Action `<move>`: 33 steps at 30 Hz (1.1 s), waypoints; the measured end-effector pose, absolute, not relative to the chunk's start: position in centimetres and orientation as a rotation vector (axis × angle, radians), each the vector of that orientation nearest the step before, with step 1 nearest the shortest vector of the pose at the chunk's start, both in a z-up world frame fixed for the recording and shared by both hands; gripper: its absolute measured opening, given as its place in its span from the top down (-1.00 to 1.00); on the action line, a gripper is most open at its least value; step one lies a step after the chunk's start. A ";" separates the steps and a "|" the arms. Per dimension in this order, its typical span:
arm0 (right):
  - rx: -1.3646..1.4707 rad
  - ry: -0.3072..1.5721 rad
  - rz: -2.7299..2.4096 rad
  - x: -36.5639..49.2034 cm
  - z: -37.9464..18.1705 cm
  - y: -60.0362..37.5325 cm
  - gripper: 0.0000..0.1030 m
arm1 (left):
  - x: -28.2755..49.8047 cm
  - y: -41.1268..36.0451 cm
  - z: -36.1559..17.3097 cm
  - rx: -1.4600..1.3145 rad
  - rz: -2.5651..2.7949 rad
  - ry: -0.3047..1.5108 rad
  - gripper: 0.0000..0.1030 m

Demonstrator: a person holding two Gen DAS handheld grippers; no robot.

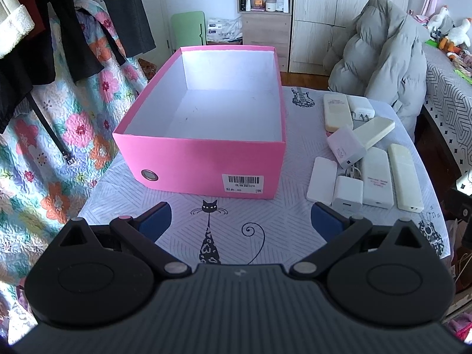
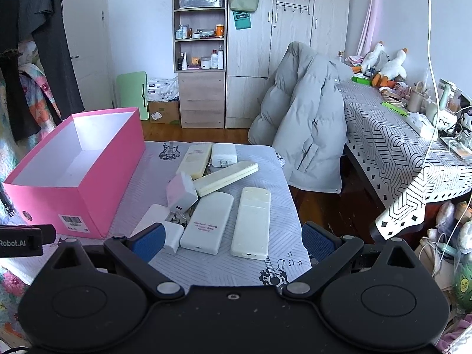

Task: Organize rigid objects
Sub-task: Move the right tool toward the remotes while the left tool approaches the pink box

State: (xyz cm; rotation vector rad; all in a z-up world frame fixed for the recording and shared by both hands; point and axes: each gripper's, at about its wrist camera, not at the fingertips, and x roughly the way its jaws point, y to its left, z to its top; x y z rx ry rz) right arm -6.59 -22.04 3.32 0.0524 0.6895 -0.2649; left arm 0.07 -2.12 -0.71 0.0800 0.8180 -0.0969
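An empty pink box (image 1: 203, 159) with a white inside stands on the table, left of a cluster of white and cream rigid objects: remotes (image 1: 405, 177), power banks (image 1: 377, 181) and chargers (image 1: 347, 196). My left gripper (image 1: 240, 221) is open and empty, just in front of the box. In the right wrist view the box (image 2: 85, 188) is at the left and the cluster lies ahead, with a cream remote (image 2: 252, 221) and a white power bank (image 2: 208, 225) nearest. My right gripper (image 2: 233, 240) is open and empty, just before them.
The table has a cloth (image 1: 236, 236) printed with cats and guitars. A grey puffer jacket (image 2: 306, 118) hangs on a chair behind the table. A cluttered desk (image 2: 398, 147) stands at the right, hanging clothes (image 1: 59, 29) at the left.
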 end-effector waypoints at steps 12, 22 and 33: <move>0.053 0.676 -0.275 -6.9 3.4 -22.6 -0.95 | -0.2 -2.6 -1.3 0.106 -0.123 0.794 -0.99; 0.064 0.638 -0.271 -7.4 2.9 -23.1 -0.95 | -1.2 -2.5 -1.4 0.109 -0.158 0.719 -0.99; 0.058 0.625 -0.263 -7.5 3.0 -22.8 -0.95 | -1.4 -1.9 -1.2 0.091 -0.147 0.709 -0.99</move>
